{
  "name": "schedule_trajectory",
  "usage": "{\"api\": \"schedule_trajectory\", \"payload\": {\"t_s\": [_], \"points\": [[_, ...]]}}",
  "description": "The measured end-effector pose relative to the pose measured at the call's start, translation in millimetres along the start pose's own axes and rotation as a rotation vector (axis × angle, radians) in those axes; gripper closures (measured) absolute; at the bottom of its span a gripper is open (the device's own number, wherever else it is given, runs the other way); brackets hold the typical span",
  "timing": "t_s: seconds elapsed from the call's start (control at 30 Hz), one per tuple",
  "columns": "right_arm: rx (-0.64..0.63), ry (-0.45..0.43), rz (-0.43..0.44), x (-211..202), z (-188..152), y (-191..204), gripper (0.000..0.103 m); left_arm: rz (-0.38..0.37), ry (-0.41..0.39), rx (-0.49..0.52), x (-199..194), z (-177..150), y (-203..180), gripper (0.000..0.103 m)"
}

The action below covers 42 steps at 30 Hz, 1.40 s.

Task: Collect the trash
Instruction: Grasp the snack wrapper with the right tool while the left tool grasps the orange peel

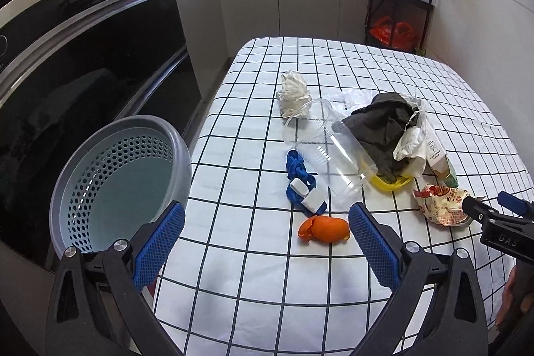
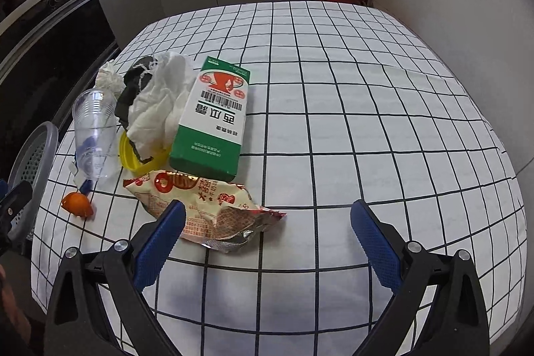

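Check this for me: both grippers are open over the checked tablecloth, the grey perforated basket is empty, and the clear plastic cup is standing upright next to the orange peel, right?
One detail is off. In the left wrist view, the clear plastic cup lies on its side, not upright. The rest holds: the left gripper and right gripper are open over the checked tablecloth, the grey perforated basket is empty, and the orange peel sits near the cup.

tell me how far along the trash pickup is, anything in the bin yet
Done: nothing that shows; the visible inside of the grey bin looks empty. In hand: nothing. The left gripper is open near the orange peel, and the right gripper is open at the snack wrapper. Left: those two, the clear cup, green carton, crumpled tissue, dark cloth and blue cord, all on the table.
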State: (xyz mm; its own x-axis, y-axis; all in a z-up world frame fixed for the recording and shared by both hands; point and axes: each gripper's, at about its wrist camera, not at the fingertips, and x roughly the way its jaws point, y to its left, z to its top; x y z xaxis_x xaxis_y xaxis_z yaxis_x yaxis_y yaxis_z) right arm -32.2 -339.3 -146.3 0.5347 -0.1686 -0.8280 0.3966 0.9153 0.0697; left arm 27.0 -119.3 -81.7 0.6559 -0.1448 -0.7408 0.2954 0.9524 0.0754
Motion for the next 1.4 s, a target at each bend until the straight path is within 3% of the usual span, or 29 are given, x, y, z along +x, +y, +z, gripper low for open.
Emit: {"api": "schedule_trajectory", "payload": {"t_s": [0.47,0.5,0.6,0.77,0.83,1.0,1.2,1.4], "points": [[-0.009,0.025,0.016,24.2,2.4,2.7,0.012,-0.008,0.046,-0.027,17.2,-6.3,-0.1,0.007],[-0.013,0.021,0.014,24.0,2.0,4.0,0.015,-0.009,0.048,-0.029,17.7,-6.5,0.1,0.006],[-0.015,0.029,0.028,24.8,0.8,5.7,0.038,-0.01,0.048,-0.031,18.7,-6.8,0.1,0.006],[-0.027,0.03,0.051,20.5,-1.8,12.2,0.053,-0.008,0.051,-0.027,18.2,-10.0,-0.4,0.006],[-0.041,0.019,0.054,15.5,-3.4,15.4,0.067,-0.018,0.057,-0.033,18.5,-10.6,1.4,0.006],[-0.023,0.011,0.101,2.4,-6.0,16.3,0.072,-0.027,0.062,-0.038,16.7,-14.5,4.1,0.006],[0.0,-0.077,0.154,-33.9,-8.7,17.5,0.073,-0.043,0.069,-0.039,16.7,-20.7,3.1,0.006],[0.04,-0.11,0.188,-49.1,-3.2,13.7,0.073,-0.03,0.1,-0.01,32.5,-24.3,-10.7,0.006]]}}
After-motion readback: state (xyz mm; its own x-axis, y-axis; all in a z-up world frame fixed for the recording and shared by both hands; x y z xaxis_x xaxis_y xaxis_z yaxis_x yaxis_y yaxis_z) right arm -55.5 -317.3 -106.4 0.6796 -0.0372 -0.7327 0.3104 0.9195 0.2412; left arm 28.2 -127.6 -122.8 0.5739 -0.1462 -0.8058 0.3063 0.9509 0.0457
